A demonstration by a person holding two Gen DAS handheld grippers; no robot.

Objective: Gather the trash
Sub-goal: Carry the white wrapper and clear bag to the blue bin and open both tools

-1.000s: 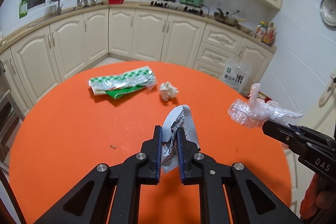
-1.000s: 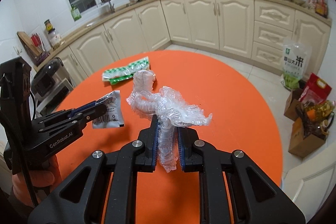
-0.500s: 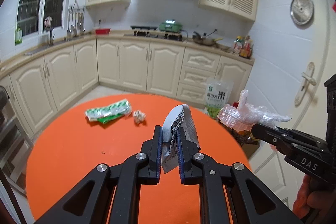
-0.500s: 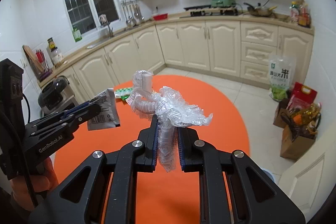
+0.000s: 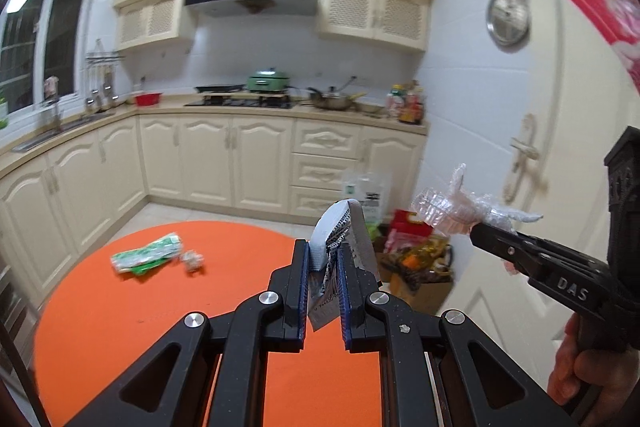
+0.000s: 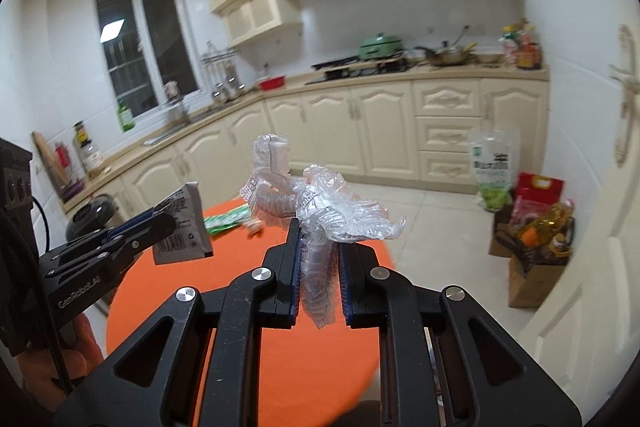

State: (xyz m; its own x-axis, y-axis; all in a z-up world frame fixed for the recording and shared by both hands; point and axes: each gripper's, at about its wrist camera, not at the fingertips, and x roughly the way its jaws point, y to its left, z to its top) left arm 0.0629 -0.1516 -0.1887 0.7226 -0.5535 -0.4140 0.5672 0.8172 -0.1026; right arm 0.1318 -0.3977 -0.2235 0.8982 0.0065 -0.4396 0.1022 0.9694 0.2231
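My left gripper point(image 5: 323, 267) is shut on a white printed wrapper point(image 5: 340, 227) and holds it high above the round orange table point(image 5: 120, 307). It also shows in the right wrist view point(image 6: 182, 223). My right gripper point(image 6: 318, 255) is shut on a crumpled clear plastic wrap point(image 6: 320, 203), also raised; the wrap shows in the left wrist view point(image 5: 460, 211) at the right. On the far side of the table lie a green and white wrapper point(image 5: 146, 255) and a small crumpled paper ball point(image 5: 192, 259).
Cream kitchen cabinets point(image 5: 240, 159) run along the back. A rice bag point(image 6: 493, 167), a red bag point(image 6: 538, 187) and a cardboard box of items point(image 6: 536, 259) stand on the floor at the right beside a white door point(image 5: 528, 155).
Both grippers have risen and tilted up with their trash still held. The table has dropped lower in both views and the upper cabinets and floor beyond have come into sight.
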